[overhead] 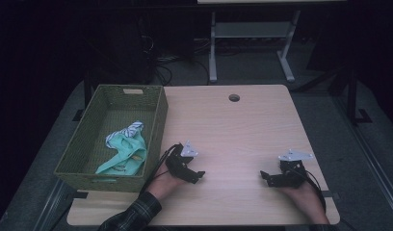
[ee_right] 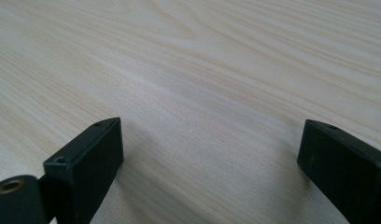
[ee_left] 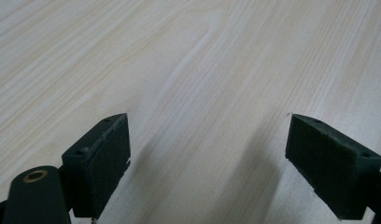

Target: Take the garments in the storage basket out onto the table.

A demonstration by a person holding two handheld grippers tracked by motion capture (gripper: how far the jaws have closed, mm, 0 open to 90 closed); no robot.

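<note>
Two hands are resting on a wooden table (overhead: 242, 125), each holding a gripper: left gripper (overhead: 200, 174) and right gripper (overhead: 263, 176), jaws spread, empty. Clothes (overhead: 123, 151) are lying in a basket (overhead: 84, 139) at left.

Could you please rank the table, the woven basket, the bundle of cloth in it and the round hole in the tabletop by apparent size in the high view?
1. table
2. woven basket
3. bundle of cloth
4. round hole

Dim lab or office: wooden desk (overhead: 242, 125) with cable hole (overhead: 234, 98), floor cables (overhead: 175, 60)
</note>
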